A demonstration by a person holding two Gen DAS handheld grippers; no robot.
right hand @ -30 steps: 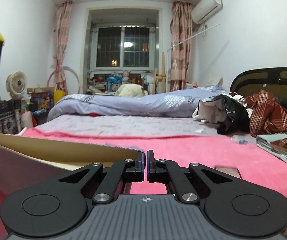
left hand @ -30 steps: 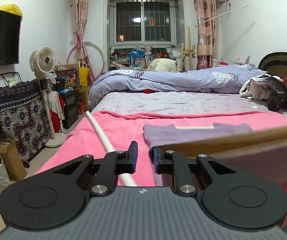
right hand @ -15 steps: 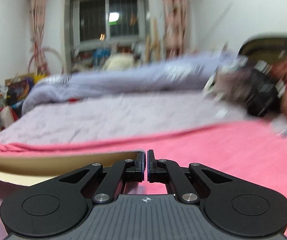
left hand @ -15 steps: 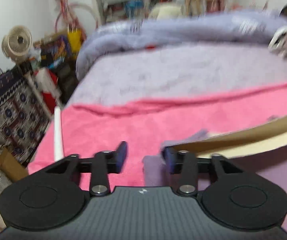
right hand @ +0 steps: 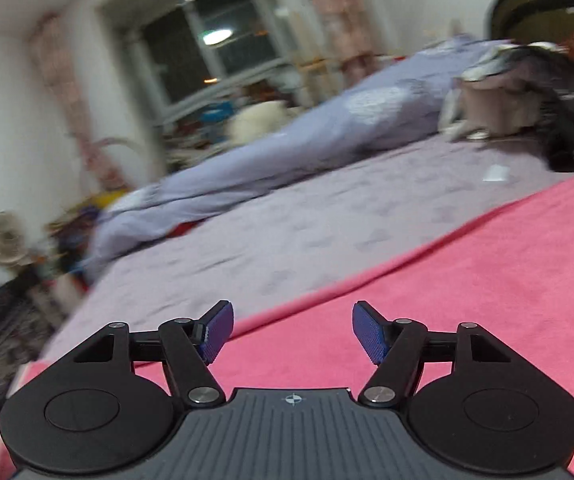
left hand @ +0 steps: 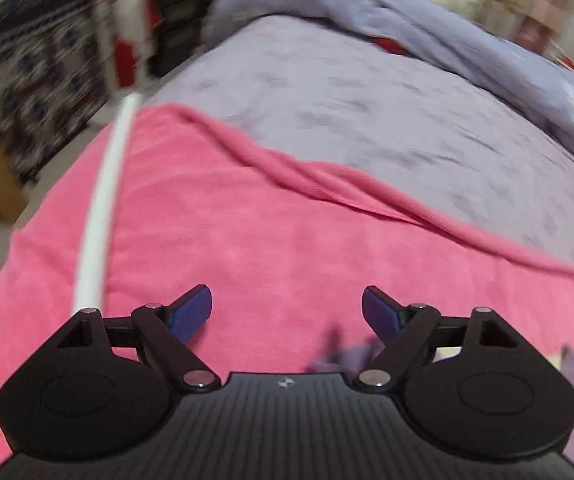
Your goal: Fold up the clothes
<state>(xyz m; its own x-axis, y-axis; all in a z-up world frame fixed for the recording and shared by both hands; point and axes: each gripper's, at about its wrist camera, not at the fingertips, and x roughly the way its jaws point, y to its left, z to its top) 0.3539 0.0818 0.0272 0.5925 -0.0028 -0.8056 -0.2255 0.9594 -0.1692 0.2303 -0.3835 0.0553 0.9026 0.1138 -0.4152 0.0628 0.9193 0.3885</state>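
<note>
Both jaws were opening wide, nothing between them: left gripper (left hand: 286, 309) and right gripper (right hand: 292, 330) over the pink blanket (left hand: 247, 248).

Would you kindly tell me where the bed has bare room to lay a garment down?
The pink blanket is bare between the white pole and its far hem. Beyond, the purple sheet is free up to the bunched duvet. It is crowded at the headboard end, by the clothes pile.
</note>
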